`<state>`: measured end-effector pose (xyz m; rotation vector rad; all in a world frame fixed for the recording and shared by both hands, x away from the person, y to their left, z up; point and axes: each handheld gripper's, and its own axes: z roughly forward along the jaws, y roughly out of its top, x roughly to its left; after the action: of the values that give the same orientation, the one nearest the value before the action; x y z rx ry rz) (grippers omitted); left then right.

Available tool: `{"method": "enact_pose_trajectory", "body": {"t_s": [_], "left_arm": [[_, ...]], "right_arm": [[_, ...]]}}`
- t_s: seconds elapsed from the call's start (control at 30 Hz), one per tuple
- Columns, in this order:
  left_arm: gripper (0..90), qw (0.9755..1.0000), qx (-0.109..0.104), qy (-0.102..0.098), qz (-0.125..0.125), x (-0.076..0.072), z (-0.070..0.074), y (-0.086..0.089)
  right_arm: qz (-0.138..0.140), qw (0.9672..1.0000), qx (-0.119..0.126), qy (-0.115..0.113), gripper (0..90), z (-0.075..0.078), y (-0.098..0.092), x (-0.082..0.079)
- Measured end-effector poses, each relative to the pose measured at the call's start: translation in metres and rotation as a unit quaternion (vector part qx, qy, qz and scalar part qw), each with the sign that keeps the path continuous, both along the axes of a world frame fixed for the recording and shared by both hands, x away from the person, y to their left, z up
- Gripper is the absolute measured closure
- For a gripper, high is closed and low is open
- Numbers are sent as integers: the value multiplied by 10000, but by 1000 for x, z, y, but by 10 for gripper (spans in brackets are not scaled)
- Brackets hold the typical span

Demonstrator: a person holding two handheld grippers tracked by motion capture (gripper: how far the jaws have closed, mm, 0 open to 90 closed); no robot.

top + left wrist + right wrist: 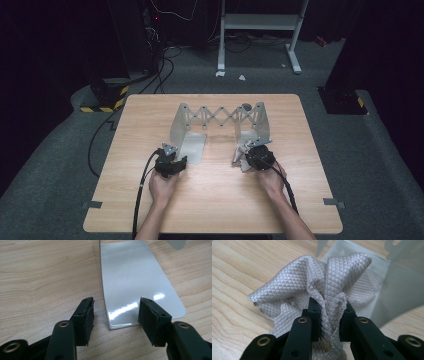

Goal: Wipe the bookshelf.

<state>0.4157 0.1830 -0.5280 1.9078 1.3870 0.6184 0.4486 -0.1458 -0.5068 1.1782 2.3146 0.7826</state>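
Observation:
A folding metal stand [220, 119] with a scissor-lattice back and two upright side panels sits on the wooden table [215, 200]. Its shiny left base plate [135, 277] lies flat on the wood. My left gripper [116, 312] stands open, its jaws either side of the plate's near corner without pressing on it; in the high view it [176, 159] is at the front of that plate [194, 147]. My right gripper [329, 310] is shut on a bunched grey quilted cloth [312, 282], held against the stand's right base plate [397, 290]. From above, the cloth [239, 157] shows beside the right gripper [248, 155].
Both forearms come in from the table's near edge, each trailing a black cable [142, 190]. A small round object [245, 106] lies behind the stand. Beyond the table are floor cables [160, 75] and a white frame [260, 30].

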Motion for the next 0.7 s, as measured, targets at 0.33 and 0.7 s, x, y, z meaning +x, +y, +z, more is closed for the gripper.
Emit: {"method": "enact_pose_trajectory", "body": {"t_s": [0.33, 0.7], "left_arm": [[464, 10000, 0, -2, -7, 0, 0, 0], [464, 10000, -21, -10, 4, 0, 0, 0]], "right_arm": [[108, 9999, 41, 54, 769, 0, 14, 3], [-194, 9996, -186, 68, 768, 3, -11, 9]]}}
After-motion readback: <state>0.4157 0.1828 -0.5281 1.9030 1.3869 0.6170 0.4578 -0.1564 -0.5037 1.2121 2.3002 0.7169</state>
